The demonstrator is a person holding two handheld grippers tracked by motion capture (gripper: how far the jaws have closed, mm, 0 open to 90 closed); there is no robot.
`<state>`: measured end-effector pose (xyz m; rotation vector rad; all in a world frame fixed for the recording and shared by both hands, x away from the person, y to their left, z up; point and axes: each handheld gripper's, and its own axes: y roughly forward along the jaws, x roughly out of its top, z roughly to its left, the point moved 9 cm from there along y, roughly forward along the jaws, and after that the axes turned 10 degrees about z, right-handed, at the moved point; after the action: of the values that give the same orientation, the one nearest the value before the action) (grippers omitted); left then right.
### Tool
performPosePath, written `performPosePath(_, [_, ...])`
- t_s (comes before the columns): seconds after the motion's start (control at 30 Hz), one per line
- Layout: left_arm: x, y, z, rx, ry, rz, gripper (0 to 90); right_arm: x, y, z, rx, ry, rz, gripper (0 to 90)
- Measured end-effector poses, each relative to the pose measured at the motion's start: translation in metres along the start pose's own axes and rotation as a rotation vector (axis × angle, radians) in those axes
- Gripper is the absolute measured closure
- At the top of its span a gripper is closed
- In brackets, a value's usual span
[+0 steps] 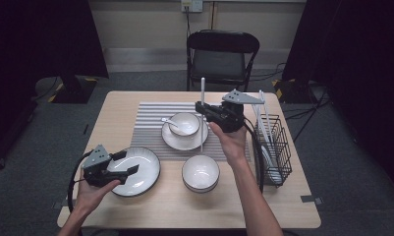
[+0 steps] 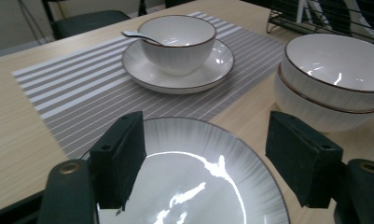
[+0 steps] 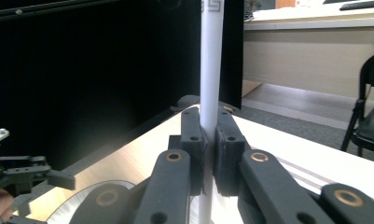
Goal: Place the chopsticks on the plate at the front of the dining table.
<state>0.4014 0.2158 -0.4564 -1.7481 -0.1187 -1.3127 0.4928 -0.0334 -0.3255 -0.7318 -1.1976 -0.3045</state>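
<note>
Right gripper [image 1: 203, 109] clamps white chopstick [image 1: 202, 114] upright beside the bowl [image 1: 184, 123]; left gripper [image 1: 128, 162] gapes empty over plate [image 1: 148, 169].

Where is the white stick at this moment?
In the high view the white stick stands upright, clamped in the right tool, above the striped mat, just right of the bowl on the saucer.
</note>
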Motion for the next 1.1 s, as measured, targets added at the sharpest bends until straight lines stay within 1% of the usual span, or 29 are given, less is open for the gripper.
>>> performPosePath(0.03, [0.002,0.001,0.0,0.006,0.001,0.001,27.3,0.0,0.001,0.001,0.003,0.0,-0.001,85.2])
performPosePath(0.07, [0.005,0.004,-0.002,-0.003,-0.007,-0.006,27.3,0.0,0.001,0.002,0.007,-0.001,-0.001,85.2])
performPosePath(0.17, [0.012,0.008,-0.005,-0.016,0.005,-0.011,27.6,0.0,0.003,0.005,0.018,-0.005,0.0,85.2])
performPosePath(0.2, [0.015,0.009,-0.007,-0.029,0.009,-0.018,28.5,0.0,0.003,0.006,0.022,-0.004,-0.002,85.2])
performPosePath(0.23, [0.016,0.009,-0.008,-0.03,0.016,-0.013,29.2,0.001,0.004,0.007,0.026,-0.004,-0.004,85.2])
performPosePath(0.27, [0.019,0.01,-0.009,-0.029,0.017,-0.019,29.1,0.001,0.004,0.008,0.031,-0.004,-0.006,85.2])
performPosePath(0.37, [0.027,0.012,-0.012,-0.048,0.012,-0.04,29.5,0.003,0.006,0.012,0.042,-0.002,-0.007,85.2])
performPosePath(0.47, [0.032,0.015,-0.015,-0.063,0.01,-0.043,33.6,0.004,0.008,0.015,0.053,-0.003,-0.008,85.2])
performPosePath(0.5, [0.034,0.016,-0.015,-0.062,0.012,-0.046,33.1,0.004,0.009,0.016,0.061,-0.003,-0.01,85.2])
performPosePath(0.6, [0.039,0.019,-0.019,-0.073,0.024,-0.058,33.5,0.004,0.012,0.018,0.065,-0.002,-0.009,85.2])
performPosePath(0.7, [0.047,0.022,-0.021,-0.088,0.008,-0.077,35.3,0.005,0.015,0.02,0.077,-0.002,-0.011,85.2])
performPosePath(0.73, [0.051,0.024,-0.022,-0.099,0.007,-0.088,35.4,0.005,0.016,0.021,0.075,-0.003,-0.008,85.2])
performPosePath(0.83, [0.059,0.026,-0.025,-0.098,0.017,-0.1,35.3,0.008,0.02,0.025,0.085,-0.012,-0.004,85.2])
performPosePath(0.87, [0.063,0.027,-0.027,-0.106,0.015,-0.11,35.4,0.009,0.02,0.027,0.089,-0.015,-0.006,85.2])
performPosePath(0.9, [0.065,0.028,-0.027,-0.107,0.024,-0.112,36.8,0.011,0.021,0.029,0.093,-0.02,-0.008,85.2])
performPosePath(0.93, [0.067,0.028,-0.027,-0.096,0.031,-0.119,37.7,0.012,0.022,0.031,0.098,-0.023,-0.009,85.2])
performPosePath(0.97, [0.068,0.029,-0.027,-0.088,0.03,-0.121,37.3,0.013,0.023,0.032,0.099,-0.022,-0.008,85.2])
performPosePath(1.03, [0.07,0.03,-0.028,-0.08,0.042,-0.107,34.8,0.014,0.024,0.034,0.104,-0.026,-0.011,85.2])
performPosePath(1.07, [0.071,0.031,-0.028,-0.08,0.046,-0.111,35.4,0.015,0.024,0.035,0.105,-0.029,-0.011,85.2])
performPosePath(1.1, [0.072,0.032,-0.03,-0.088,0.037,-0.116,35.4,0.015,0.025,0.036,0.11,-0.029,-0.013,85.2])
